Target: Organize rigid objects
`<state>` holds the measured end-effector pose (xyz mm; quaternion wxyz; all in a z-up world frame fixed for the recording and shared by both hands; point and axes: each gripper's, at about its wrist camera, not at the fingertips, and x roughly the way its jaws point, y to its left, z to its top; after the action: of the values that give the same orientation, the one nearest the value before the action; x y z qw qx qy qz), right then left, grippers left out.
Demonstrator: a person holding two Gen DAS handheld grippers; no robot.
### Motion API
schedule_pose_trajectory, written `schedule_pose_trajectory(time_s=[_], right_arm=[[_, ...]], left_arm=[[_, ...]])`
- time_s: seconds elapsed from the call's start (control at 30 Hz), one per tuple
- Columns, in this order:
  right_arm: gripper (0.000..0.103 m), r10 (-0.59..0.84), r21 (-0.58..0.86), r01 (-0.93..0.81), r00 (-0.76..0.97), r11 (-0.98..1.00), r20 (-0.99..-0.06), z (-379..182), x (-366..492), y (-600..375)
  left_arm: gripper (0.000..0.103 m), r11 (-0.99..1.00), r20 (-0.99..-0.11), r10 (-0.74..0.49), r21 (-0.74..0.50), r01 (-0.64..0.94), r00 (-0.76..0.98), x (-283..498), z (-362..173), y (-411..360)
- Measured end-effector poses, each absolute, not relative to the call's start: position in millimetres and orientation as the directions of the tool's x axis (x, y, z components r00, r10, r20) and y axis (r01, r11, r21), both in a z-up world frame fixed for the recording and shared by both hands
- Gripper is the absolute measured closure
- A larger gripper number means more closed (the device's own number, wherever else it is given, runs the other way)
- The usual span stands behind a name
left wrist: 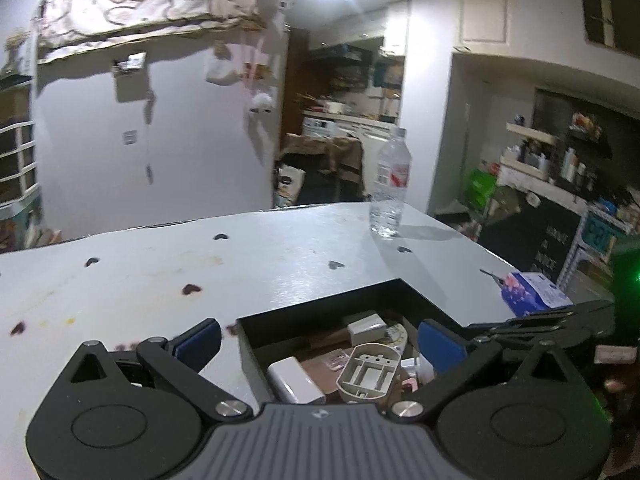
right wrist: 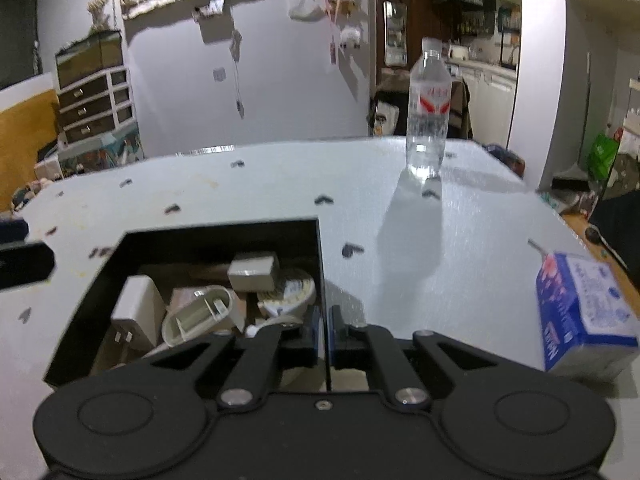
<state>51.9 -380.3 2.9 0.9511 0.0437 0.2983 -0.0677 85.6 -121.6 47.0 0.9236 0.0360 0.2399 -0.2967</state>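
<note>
A: Start with the big stuff. The table runs out ahead of both sets of jaws, and the black box sits right under them, already holding a white charger, a beige oval shell, a grey block and a round dial piece.

B: And the right gripper?

A: Nearly closed, with the thin right wall of the box running between its pads. I can't tell whether they press on it. The left gripper stands wide open with nothing in it, hovering over the near end of the box.

B: What's left outside?

A: A blue-and-white carton, off to the right of the right jaws, near the table edge. Its long axis runs away from the jaws and a little left, straw end farthest. A water bottle stands upright well ahead.

B: Risks?

A: If the right hand lifts or pulls while pinching that wall, the box could tip or slide and spill. A clumsy nudge might push the carton off the edge.
</note>
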Motion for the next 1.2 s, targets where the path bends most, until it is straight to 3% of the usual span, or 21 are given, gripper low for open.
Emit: schedule_pose_trajectory(time_s=[0.23, 0.5, 1.0, 1.2], right_arm=[[0.074, -0.129, 0.009, 0.155, 0.854, 0.988, -0.503, 12.6, 26.6, -373.9], [0.042, -0.131, 0.021, 0.158, 0.879, 0.987, -0.458, 3.3, -3.9, -372.0], [0.008, -0.154, -0.002, 0.167, 0.909, 0.986, -0.387, -5.1, -38.0, -355.5], [0.001, -0.162, -0.032, 0.162, 0.920, 0.986, -0.358, -5.9, -45.3, -346.6]], left_arm=[[0.000, 0.869, -0.429, -0.471, -0.073, 0.490, 0.771, 62.1, 38.9, -112.2], [0.000, 0.915, -0.440, -0.384, -0.062, 0.400, 0.811, 41.9, 16.8, -103.4], [0.000, 0.936, -0.414, -0.336, -0.047, 0.349, 0.846, 12.6, 7.8, -90.6], [0.000, 0.940, -0.415, -0.326, -0.049, 0.337, 0.849, 6.3, 3.4, -85.6]])
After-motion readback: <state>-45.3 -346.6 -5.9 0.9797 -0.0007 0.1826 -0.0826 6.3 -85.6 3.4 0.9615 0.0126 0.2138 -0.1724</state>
